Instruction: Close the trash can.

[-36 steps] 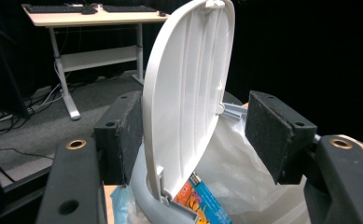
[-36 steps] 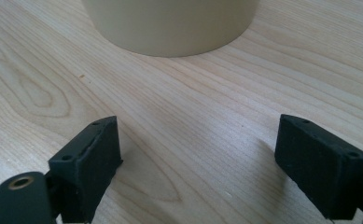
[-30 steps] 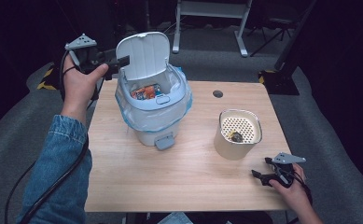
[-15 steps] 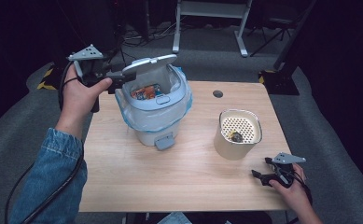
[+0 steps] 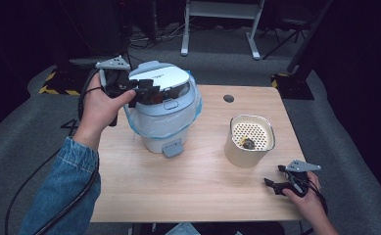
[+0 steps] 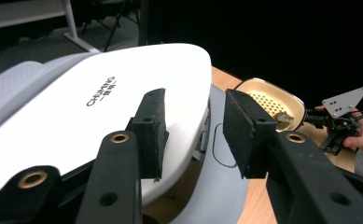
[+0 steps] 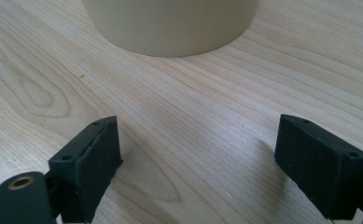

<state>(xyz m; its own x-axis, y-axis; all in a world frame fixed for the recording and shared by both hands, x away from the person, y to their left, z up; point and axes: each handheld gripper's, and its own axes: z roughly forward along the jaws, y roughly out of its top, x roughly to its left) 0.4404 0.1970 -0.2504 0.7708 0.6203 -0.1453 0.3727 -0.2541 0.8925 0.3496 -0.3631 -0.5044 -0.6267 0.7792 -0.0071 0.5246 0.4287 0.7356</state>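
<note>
Left hand-held gripper point(image 5: 146, 92) sits at the left-rear edge of the cooker lid point(image 5: 159, 77), jaws part-way open and just been closing. In the left gripper view one pad point(image 6: 151, 130) lies on or just over the white lid top and the other pad point(image 6: 244, 133) hangs past the lid's edge, over the grey rim. Nothing looks squeezed between them; can't tell if the near pad actually presses the lid. So no grip, more of a push-down contact.

Key relation: the lid lies straight ahead of and below this gripper, running away from it toward the front latch point(image 5: 170, 104). The lid is nearly flat but not seated, and a dark gap with contents shows under its front-right edge. Judgement: the next move is a downward press toward the latch side. The left hand is by far the nearer.

Right hand-held gripper point(image 5: 276, 187) rests wide open at the counter's point(image 5: 198, 191) front-right corner with nothing between the jaws. It sits low over the wood and points at the cream pot point(image 5: 249, 142), well apart from the cooker.

Rice cooker point(image 5: 162, 115): round, white and pale blue, with a glossy white lid carrying grey lettering point(image 6: 101, 91). It has a grey rim and a small grey tab at the front base, and stands at the rear left of the counter. The cream pot holds a perforated insert with a small dark bit on it.
</note>
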